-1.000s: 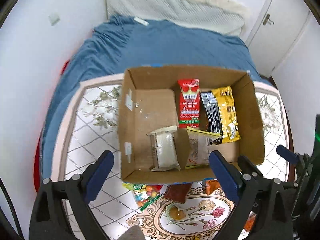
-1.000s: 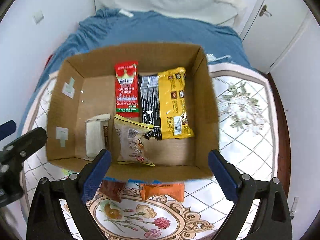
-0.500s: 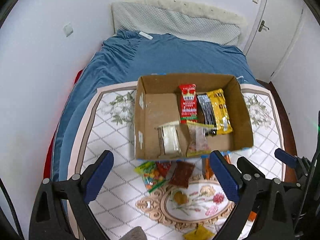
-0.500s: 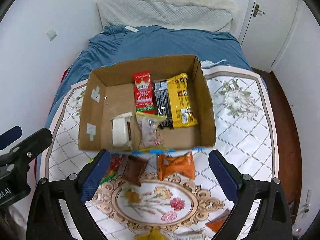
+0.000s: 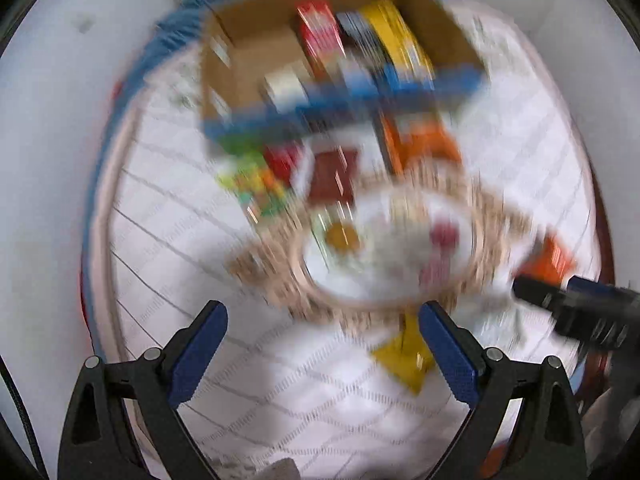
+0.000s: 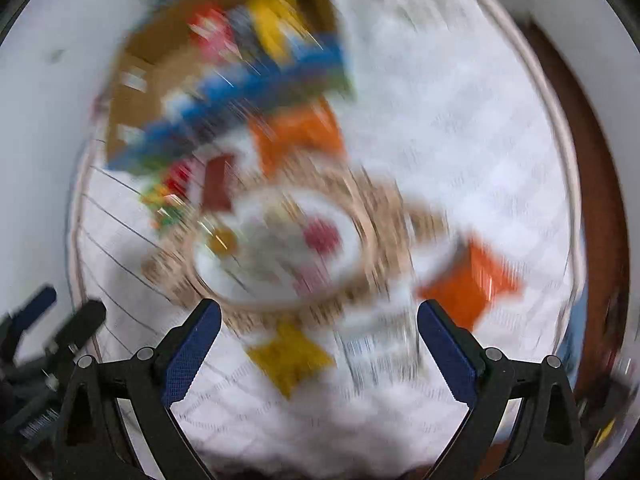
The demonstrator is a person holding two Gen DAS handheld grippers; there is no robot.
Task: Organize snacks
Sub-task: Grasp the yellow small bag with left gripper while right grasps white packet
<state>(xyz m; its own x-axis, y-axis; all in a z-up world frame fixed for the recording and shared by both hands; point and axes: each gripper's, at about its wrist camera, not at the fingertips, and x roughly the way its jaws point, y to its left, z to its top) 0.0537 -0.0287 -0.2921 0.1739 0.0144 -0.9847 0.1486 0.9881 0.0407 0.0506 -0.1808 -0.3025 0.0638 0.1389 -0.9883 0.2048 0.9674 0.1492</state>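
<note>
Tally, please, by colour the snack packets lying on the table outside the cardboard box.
Orange packets: 2
Yellow packet: 1
Dark red packet: 1
Green multicolour packet: 1
White packet: 1
Total: at least 6; blur may hide others.

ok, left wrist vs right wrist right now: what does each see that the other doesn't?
Both frames are heavily motion-blurred.

Left wrist only: the right gripper entering at the right edge; its jaw state is unreadable there.

Right wrist only: the left gripper at the left edge, a pale packet between its own fingers' line of sight, and dark floor beyond the table.

Both: the cardboard box with red and yellow packs inside, two orange packets, a dark red packet, a yellow packet and the patterned tablecloth. Each camera's own jaws are wide open and empty.
</note>
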